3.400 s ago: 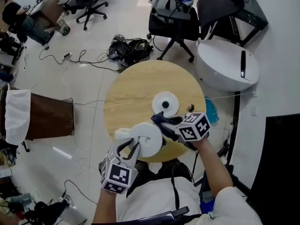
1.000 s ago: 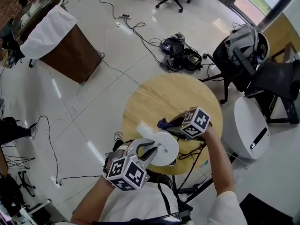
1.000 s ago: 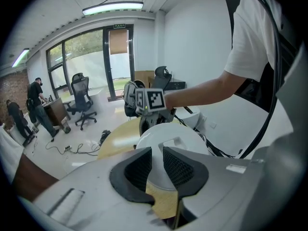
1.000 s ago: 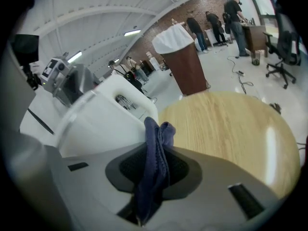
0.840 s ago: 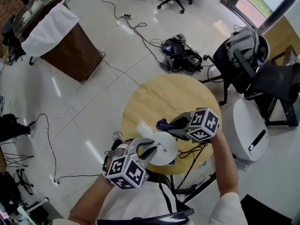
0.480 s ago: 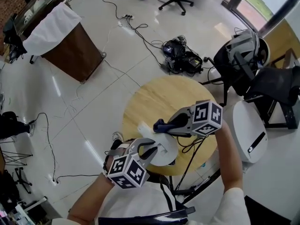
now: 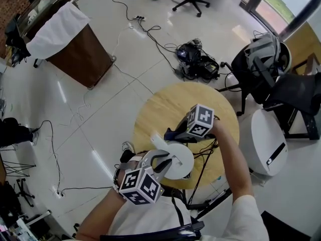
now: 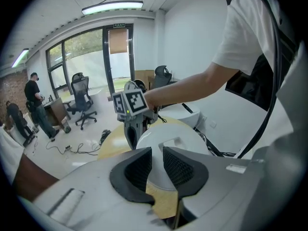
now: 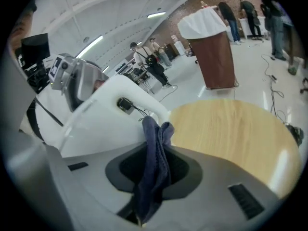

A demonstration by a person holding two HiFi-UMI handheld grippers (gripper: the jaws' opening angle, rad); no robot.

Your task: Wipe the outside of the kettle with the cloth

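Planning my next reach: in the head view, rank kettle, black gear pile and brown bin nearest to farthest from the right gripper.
1. kettle, just below the right gripper in the picture.
2. black gear pile, on the floor beyond the table.
3. brown bin, far upper left.

White kettle [image 7: 178,160] stands upright at the near edge of the round table [image 7: 165,109], handle in the left gripper [image 7: 161,160]; bunched dark blue cloth [image 9: 154,163], pinched by the right gripper [image 7: 179,132], hangs by its spout
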